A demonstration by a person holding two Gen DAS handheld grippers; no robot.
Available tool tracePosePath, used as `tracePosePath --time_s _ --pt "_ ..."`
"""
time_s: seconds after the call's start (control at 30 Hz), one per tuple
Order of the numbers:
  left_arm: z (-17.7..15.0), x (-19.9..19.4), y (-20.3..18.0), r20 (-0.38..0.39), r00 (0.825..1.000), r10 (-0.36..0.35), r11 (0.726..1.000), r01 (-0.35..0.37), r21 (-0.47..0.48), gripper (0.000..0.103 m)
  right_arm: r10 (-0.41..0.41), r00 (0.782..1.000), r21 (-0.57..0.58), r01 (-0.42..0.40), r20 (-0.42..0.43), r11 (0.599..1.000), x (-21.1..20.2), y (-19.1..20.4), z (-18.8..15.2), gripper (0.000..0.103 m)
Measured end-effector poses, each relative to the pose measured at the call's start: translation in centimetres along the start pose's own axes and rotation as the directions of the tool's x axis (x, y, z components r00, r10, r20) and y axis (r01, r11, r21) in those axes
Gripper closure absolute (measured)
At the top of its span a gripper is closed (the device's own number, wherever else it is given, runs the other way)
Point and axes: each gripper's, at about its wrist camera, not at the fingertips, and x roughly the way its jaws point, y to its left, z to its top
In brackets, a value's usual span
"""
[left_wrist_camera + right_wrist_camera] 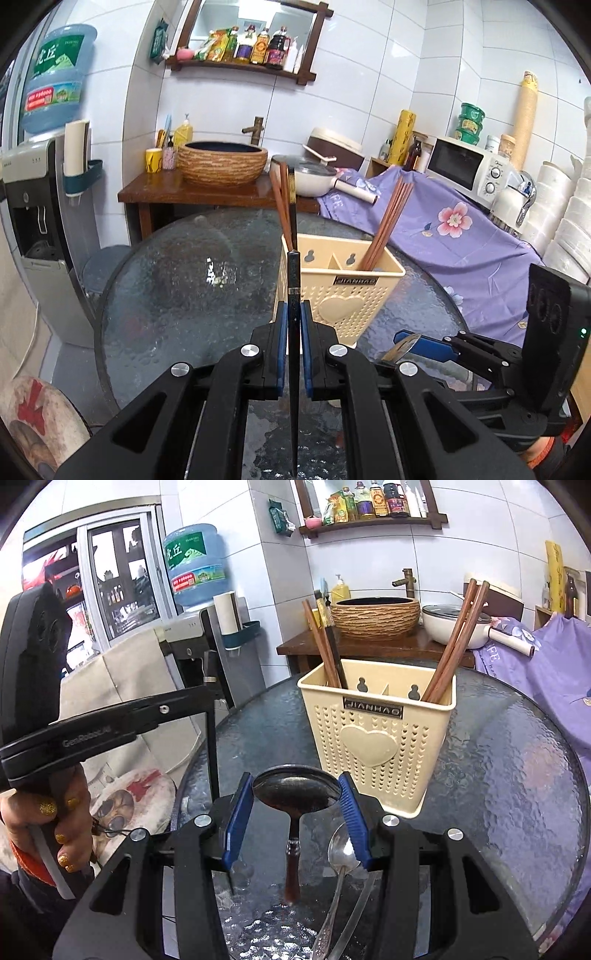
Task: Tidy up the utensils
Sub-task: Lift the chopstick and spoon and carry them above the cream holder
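Observation:
A cream plastic utensil holder (pixel 341 291) (pixel 376 734) stands on the round glass table; brown and black chopsticks stand in its left and right compartments. My left gripper (pixel 294 321) is shut on a black chopstick (pixel 293 332), held upright just in front of the holder's left side. My right gripper (pixel 295 801) is shut on the bowl of a dark spoon (pixel 295 790) with a reddish handle, lifted above the table in front of the holder. Two silver spoons (pixel 341 853) lie on the glass under the right finger.
The glass table (pixel 177 295) (pixel 498 794) has a purple floral cloth (pixel 461 236) at its far right. Behind stand a wooden sink stand with a basin (pixel 221 162), a pan, a microwave (pixel 465 170) and a water dispenser (pixel 37 221). A cushioned stool (pixel 136 797) sits left of the table.

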Motion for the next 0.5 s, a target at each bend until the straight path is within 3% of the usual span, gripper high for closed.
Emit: tracePosePath --time_s 0.5 --pt "2.2 -0.8 -1.5 0.052 0.999 -0.010 0.999 0.008 0.045 0.096 0.019 0.999 0.003 -0.019 0.046 1.000 -1.3 -0.9 2.7 0.056"
